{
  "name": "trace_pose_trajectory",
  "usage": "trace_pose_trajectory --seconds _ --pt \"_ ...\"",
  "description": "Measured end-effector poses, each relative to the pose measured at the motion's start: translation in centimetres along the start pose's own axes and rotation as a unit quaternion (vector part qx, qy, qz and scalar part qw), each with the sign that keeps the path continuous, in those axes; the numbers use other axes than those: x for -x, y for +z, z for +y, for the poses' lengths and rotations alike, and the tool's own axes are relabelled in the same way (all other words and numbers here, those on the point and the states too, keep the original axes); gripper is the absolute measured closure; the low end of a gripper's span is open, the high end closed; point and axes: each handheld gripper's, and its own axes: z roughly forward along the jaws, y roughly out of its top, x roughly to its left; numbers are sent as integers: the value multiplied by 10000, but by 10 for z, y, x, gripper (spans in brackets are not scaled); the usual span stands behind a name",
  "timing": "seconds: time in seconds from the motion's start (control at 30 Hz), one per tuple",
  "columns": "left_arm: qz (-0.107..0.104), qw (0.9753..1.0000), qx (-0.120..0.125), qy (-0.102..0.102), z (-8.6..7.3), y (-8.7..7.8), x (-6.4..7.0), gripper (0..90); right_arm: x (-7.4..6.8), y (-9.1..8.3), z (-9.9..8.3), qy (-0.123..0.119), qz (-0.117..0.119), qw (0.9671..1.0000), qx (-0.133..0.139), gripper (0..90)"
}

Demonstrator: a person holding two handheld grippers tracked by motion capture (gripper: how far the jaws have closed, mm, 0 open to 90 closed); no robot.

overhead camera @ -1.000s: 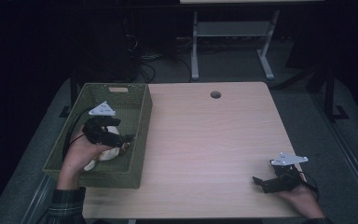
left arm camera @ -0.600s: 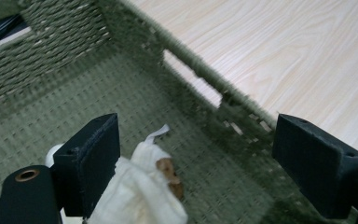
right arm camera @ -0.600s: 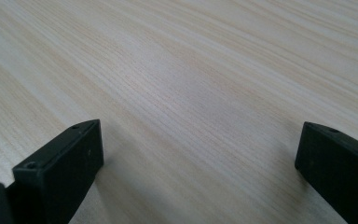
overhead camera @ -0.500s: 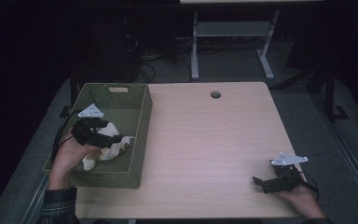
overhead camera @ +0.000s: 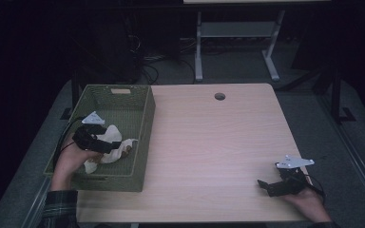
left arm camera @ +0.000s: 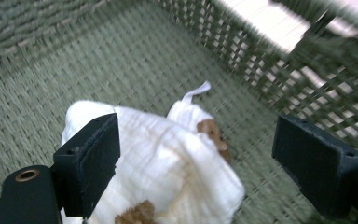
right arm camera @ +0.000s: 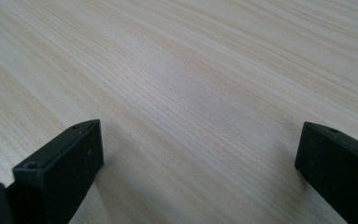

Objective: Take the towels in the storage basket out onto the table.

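A green woven basket [overhead camera: 144, 137] stands on the left part of the wooden table [overhead camera: 209, 142]. Inside it lies a crumpled white cloth [overhead camera: 113, 142] with brown spots, also the white cloth [left arm camera: 168, 158] in the left gripper view. My left gripper [overhead camera: 108, 146] hovers in the basket just over the cloth, jaws wide open with the cloth below and between them. My left gripper [left arm camera: 196, 158] holds nothing. My right gripper [overhead camera: 262, 185] rests low at the table's front right corner, open over bare wood, as my right gripper [right arm camera: 200, 163] shows.
A round cable hole [overhead camera: 219, 96] sits near the table's far edge. Behind the table stand a metal frame [overhead camera: 233, 42] and loose cables on the dark floor. The basket's mesh wall [left arm camera: 270, 60] stands close to the right of the left gripper.
My left gripper has pulled back toward the near left part of the basket. The cloth lies on the basket floor in a slightly changed heap. The right gripper has stayed put.
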Motion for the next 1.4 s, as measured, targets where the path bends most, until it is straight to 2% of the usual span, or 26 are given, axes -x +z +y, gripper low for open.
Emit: trace_pose_trajectory --seconds 0.2,0.33,0.4,0.47,0.63,0.8,0.9,1.07,1.13,1.17,1.2,1.3,1.4 --pt "-13 9999 -162 2 -7 13 -3 144 0 0 0 -1 1 10000 -1 7" --pt "-9 9992 -401 8 -11 24 -5 144 0 0 0 -3 0 10000 -1 7" --pt "-13 9989 -475 -61 -14 27 -6 144 0 0 0 -1 0 10000 -2 7" --pt "65 9981 -601 -108 -15 30 -8 144 0 0 0 -2 -1 10000 -1 7" --pt "59 9961 -874 -95 -17 37 -7 143 0 0 0 -4 -1 10000 -1 7" --pt "139 9937 -1106 -113 -18 44 -6 145 0 0 0 -4 -3 10000 0 7" --pt "180 9914 -1289 -125 -18 47 -6 189 0 0 0 -4 -2 10000 -1 7" --pt "156 9903 -1373 -170 -19 46 -6 317 0 0 0 -5 -3 10000 0 7" --pt "170 9910 -1322 -148 -19 43 -6 457 0 0 0 -5 -1 10000 0 7" --pt "163 9912 -1295 -209 -19 42 -6 564 0 0 0 -5 -1 10000 0 7" --pt "163 9914 -1275 -251 -18 40 -6 564 0 0 0 -5 -1 10000 0 7" --pt "161 9928 -1118 -402 -18 35 -8 695 0 0 0 -5 -1 10000 -1 7" --pt "148 9941 -940 -525 -17 30 -11 717 0 0 0 -4 -1 10000 -1 7"
